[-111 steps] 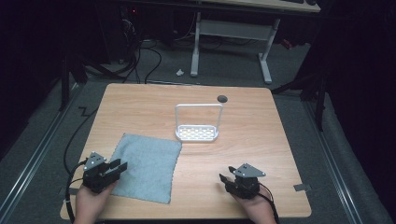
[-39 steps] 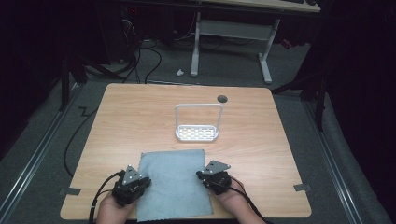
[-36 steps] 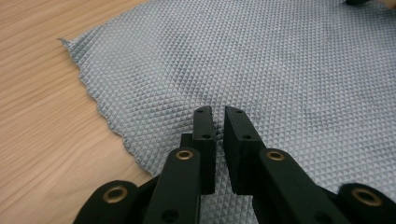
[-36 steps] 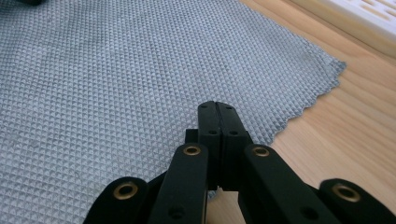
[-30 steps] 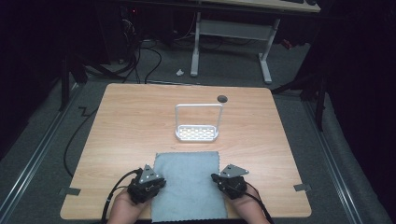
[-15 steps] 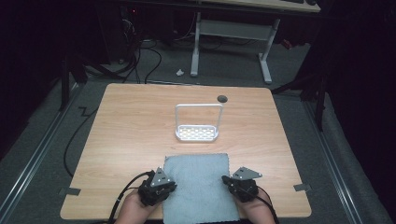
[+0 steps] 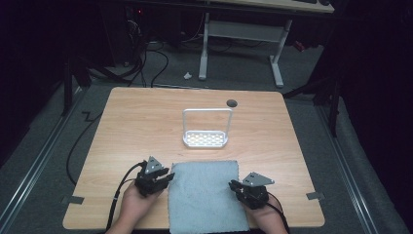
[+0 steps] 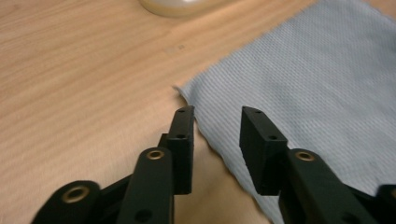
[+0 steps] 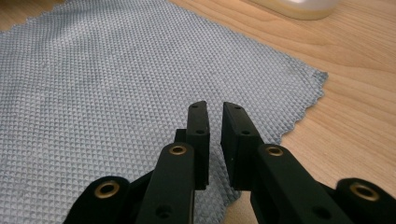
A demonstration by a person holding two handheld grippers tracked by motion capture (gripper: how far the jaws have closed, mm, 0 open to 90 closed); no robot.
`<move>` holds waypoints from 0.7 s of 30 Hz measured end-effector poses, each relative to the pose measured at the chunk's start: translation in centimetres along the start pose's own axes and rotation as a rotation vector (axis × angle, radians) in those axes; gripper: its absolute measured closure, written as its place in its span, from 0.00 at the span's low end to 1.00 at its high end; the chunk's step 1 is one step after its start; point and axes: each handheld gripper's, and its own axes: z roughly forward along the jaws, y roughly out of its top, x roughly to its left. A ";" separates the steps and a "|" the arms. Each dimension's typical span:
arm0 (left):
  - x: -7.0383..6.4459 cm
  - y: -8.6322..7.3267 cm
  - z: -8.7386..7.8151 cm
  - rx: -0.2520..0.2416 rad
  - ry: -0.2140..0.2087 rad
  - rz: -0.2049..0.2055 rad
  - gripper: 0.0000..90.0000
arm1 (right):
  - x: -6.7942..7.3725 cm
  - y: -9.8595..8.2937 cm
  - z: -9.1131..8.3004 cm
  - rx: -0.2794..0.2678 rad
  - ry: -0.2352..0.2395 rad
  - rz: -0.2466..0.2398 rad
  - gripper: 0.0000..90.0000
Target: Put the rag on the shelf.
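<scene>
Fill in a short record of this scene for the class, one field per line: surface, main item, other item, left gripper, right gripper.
surface: wooden table
main item: grey-blue cloth, lying flat at the near edge between the two grippers
other item: white rack with a hoop handle, beyond the cloth, apart from it
left gripper: jaws open, straddling the cloth's edge near a corner
right gripper: jaws narrowly apart, over the cloth near its edge; whether they pinch it cannot be told
</scene>
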 end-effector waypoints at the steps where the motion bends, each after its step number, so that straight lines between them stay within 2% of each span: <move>1: 0.1 0.2 0.6 0.000 0.016 -0.009 0.70 | 0.0 0.0 0.0 -0.001 0.000 0.001 0.91; 4: 0.4 0.8 1.9 0.007 0.067 -0.011 0.72 | -0.1 0.0 0.1 -0.001 0.000 -0.001 0.89; 5: 0.6 1.1 2.1 0.004 0.065 -0.021 0.73 | -0.1 0.0 0.1 -0.001 -0.002 -0.001 0.89; 6: 0.6 1.1 2.2 0.002 0.045 -0.037 0.76 | -0.1 -0.1 0.1 -0.003 -0.003 -0.002 0.89; 8: 0.3 1.0 2.2 -0.001 0.070 -0.002 0.81 | -0.4 -0.1 0.0 -0.008 -0.008 0.006 0.86; 11: -0.1 0.9 2.3 -0.004 0.074 0.031 0.84 | -0.6 -0.1 0.1 -0.013 -0.011 0.020 0.85; 14: -0.2 0.9 2.4 -0.008 0.060 0.035 0.91 | -1.1 0.1 0.2 -0.024 -0.050 0.037 0.81; 15: -0.4 0.9 2.4 -0.010 0.059 0.054 0.93 | -1.2 0.3 0.4 -0.025 -0.064 0.044 0.79; 16: -0.4 0.9 2.4 -0.010 0.059 0.054 0.96 | -1.2 0.3 0.4 -0.025 -0.064 0.044 0.79; 18: -0.6 0.8 2.4 -0.008 0.064 0.077 0.97 | -2.3 1.4 1.1 -0.017 -0.104 0.068 0.76; 19: -0.5 0.8 2.4 -0.007 0.060 0.077 0.97 | -2.3 1.4 1.1 -0.017 -0.104 0.068 0.76; 20: -0.4 0.8 2.4 -0.008 0.052 0.067 0.98 | -3.5 2.2 2.1 -0.004 -0.136 0.094 0.75; 21: -0.4 0.9 2.4 -0.007 0.048 0.063 0.98 | -3.5 2.2 2.1 -0.004 -0.136 0.094 0.75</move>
